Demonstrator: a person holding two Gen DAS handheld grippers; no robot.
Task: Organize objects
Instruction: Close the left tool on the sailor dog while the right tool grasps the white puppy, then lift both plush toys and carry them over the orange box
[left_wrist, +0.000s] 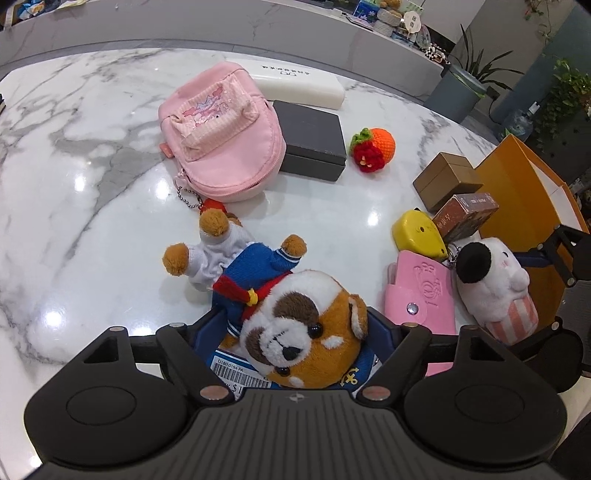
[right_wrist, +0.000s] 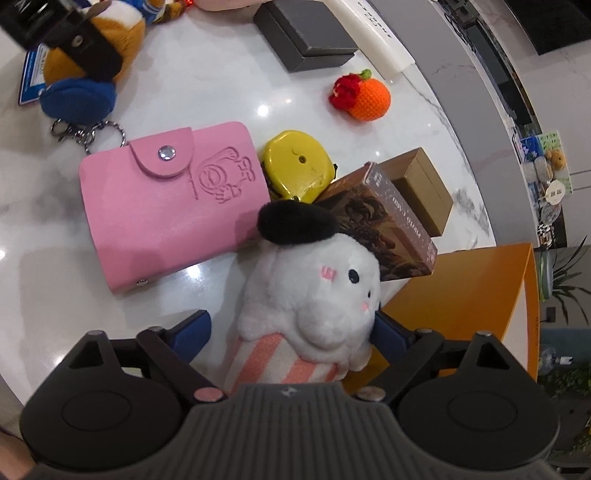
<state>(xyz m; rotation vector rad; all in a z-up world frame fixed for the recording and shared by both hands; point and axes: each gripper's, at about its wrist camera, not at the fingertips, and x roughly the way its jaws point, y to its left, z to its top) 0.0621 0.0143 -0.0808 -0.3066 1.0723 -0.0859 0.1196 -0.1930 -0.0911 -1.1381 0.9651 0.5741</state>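
My left gripper (left_wrist: 295, 332) straddles a brown-and-white plush dog (left_wrist: 299, 332) in a blue sailor suit, lying on the marble table (left_wrist: 92, 184); its blue fingers sit on either side of the head, and whether they press it is unclear. My right gripper (right_wrist: 291, 328) straddles a white plush (right_wrist: 314, 291) with a black ear and pink-striped base; a wide gap shows at its left finger (right_wrist: 192, 332). That plush also shows in the left wrist view (left_wrist: 495, 284). A pink backpack (left_wrist: 221, 136) lies further back.
A pink card wallet (right_wrist: 166, 206), yellow tape measure (right_wrist: 295, 166), brown boxes (right_wrist: 417, 184), a crocheted orange (right_wrist: 365, 96), a dark grey box (left_wrist: 310, 140) and a white case (left_wrist: 295, 85) lie around. An orange paper bag (right_wrist: 472, 302) stands at the right edge.
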